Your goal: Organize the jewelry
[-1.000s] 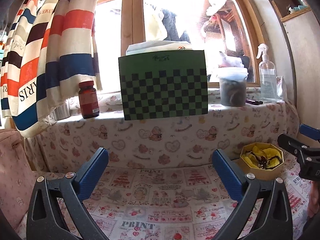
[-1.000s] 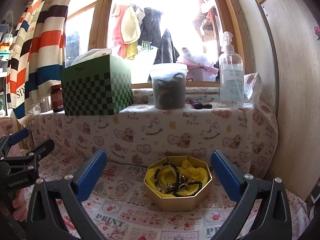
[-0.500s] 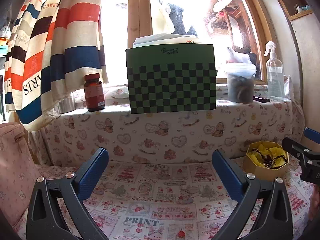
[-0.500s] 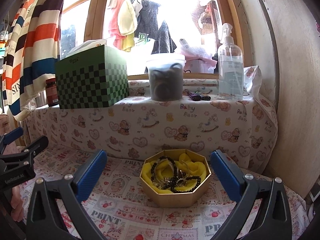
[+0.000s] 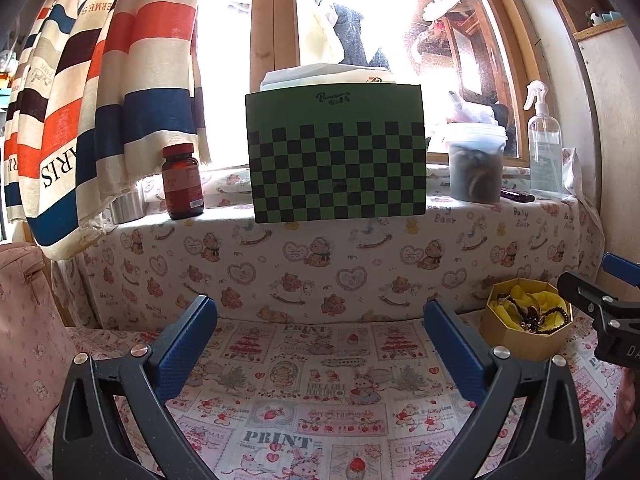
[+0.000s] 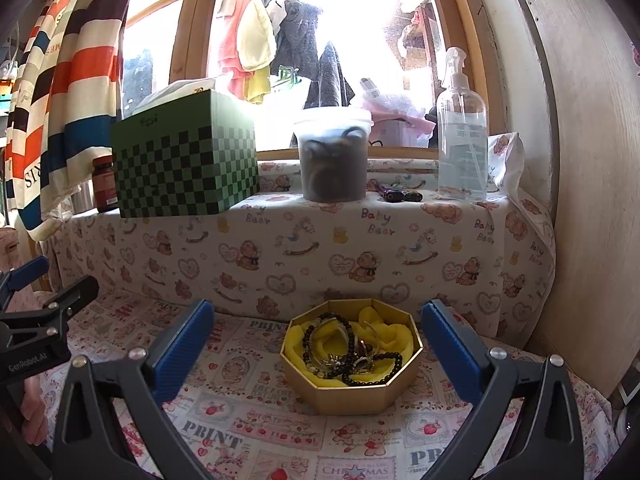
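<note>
A gold octagonal box (image 6: 352, 390) with yellow lining holds black bead bracelets (image 6: 352, 354) and metal rings. It sits on the printed cloth just ahead of my right gripper (image 6: 318, 344), which is open and empty, the box between its fingers' lines. In the left wrist view the box (image 5: 524, 338) is at the far right. My left gripper (image 5: 320, 340) is open and empty over bare printed cloth, left of the box.
On the covered ledge stand a green checkered tissue box (image 5: 336, 152), a brown pill bottle (image 5: 182, 182), a lidded tub (image 6: 334, 154) and a spray bottle (image 6: 462, 136). A striped curtain (image 5: 100, 92) hangs left. A wooden panel (image 6: 580, 180) stands right.
Both grippers have pulled back and tilted slightly, so the ledge and jewelry box sit a little lower and farther in view. Both stay open and empty.
</note>
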Available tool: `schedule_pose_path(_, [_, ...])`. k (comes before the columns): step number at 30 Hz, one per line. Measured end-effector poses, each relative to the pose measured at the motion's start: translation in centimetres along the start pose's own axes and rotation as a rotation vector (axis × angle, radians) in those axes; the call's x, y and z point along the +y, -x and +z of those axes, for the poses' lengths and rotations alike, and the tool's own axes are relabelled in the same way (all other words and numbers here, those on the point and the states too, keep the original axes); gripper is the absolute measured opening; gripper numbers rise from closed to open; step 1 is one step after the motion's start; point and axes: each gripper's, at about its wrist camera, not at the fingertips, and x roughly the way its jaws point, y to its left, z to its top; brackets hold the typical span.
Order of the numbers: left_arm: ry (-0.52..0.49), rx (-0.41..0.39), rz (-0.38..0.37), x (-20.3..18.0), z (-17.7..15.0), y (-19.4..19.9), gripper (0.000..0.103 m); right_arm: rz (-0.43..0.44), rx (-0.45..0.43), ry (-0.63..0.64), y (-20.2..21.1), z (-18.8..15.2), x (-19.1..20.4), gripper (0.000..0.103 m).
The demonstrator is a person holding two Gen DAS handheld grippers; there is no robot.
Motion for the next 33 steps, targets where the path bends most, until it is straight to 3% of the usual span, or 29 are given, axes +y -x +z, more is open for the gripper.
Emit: schedule_pose_path(33, [0.007,0.005,0.008,0.21,-0.11,-0.06,0.103,0.005,0.004,0.010,-0.16,-0.03,0.21,0.103])
